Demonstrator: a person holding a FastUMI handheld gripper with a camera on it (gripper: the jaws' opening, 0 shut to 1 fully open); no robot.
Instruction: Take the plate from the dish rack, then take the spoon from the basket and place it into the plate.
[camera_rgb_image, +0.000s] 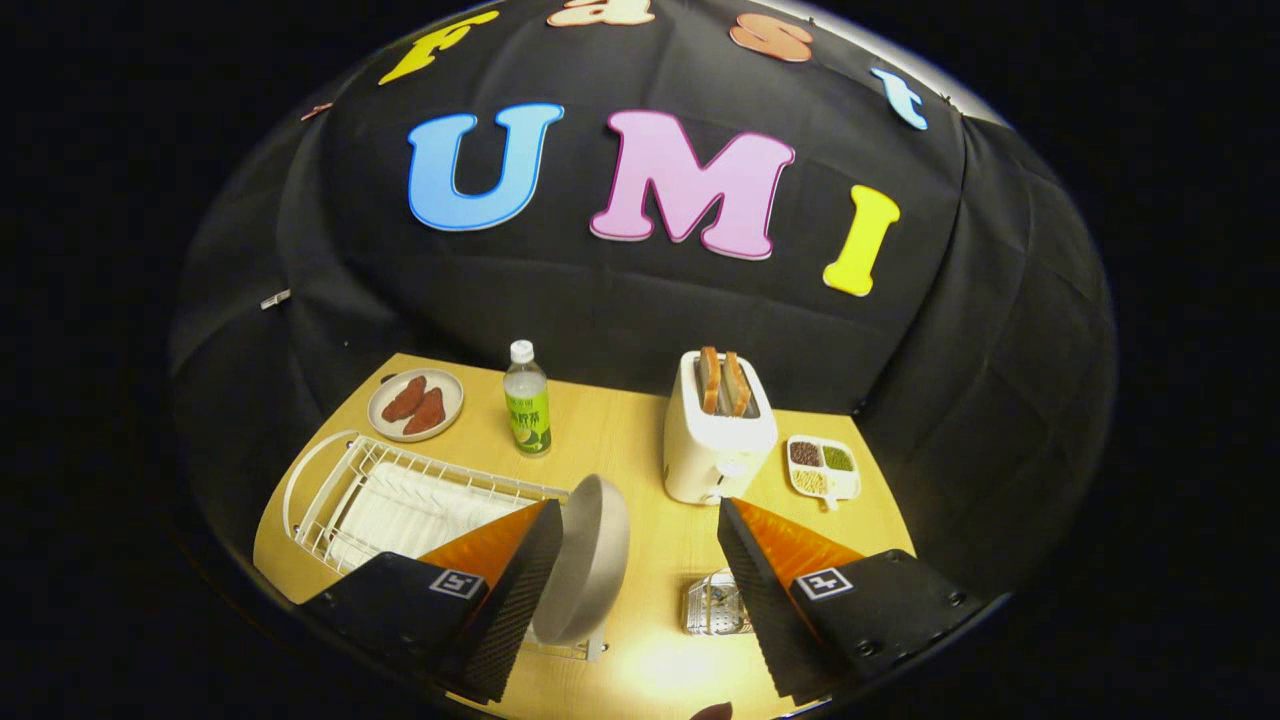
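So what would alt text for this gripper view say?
The open fingers hover above a wooden table, the grey plate standing on edge in the white dish rack beside the left finger. Beyond stand a toaster and a bottle.

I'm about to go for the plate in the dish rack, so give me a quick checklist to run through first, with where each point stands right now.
1. Tongs open wide enough for the plate: ok, the fingers stand well apart.
2. Plate reachable: ok, it stands on edge at the near end of the dish rack, beside the left finger.
3. Both fingers around the plate's rim: not ok, it is not yet gripped.
4. Toaster out of the way: ok, it stands beyond the right finger.
5. Basket visible: ok, by the right finger.
6. Spoon in the basket: cannot tell.
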